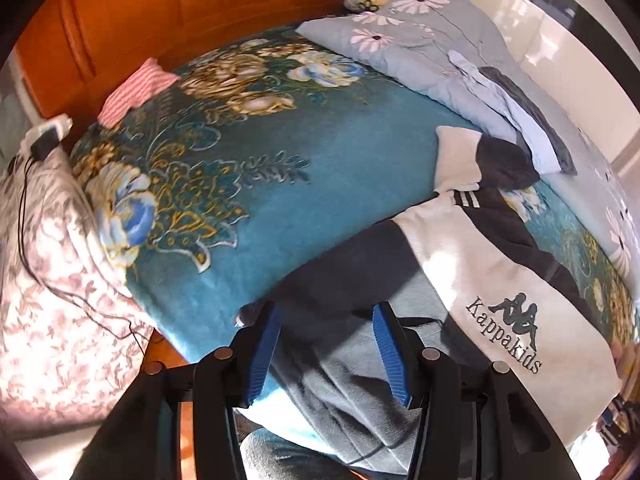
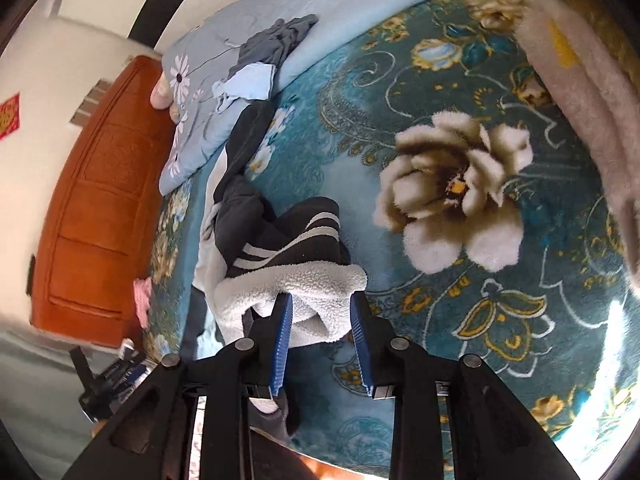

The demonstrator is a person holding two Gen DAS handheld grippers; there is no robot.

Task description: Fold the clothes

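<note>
A white and black "Kappakids" fleece garment (image 1: 480, 264) lies spread on the teal flowered blanket (image 1: 280, 184). My left gripper (image 1: 326, 312) is open, its blue pads (image 1: 266, 344) standing over the garment's dark lower part near the bed's front edge. In the right wrist view the same garment (image 2: 280, 240) lies bunched, with its striped black sleeve and white fleece hem. My right gripper (image 2: 320, 300) is open with the white fleece edge (image 2: 308, 292) between its blue pads (image 2: 362, 340); the jaws are not closed on it.
A light blue daisy quilt (image 1: 420, 36) with grey and pale blue clothes (image 1: 520, 120) on it lies at the far right. A pink striped cloth (image 1: 136, 88) sits by the orange wooden headboard (image 1: 120, 12). A floral pillow (image 1: 52, 280) with a cable is at left. A beige blanket (image 2: 580, 80) lies right.
</note>
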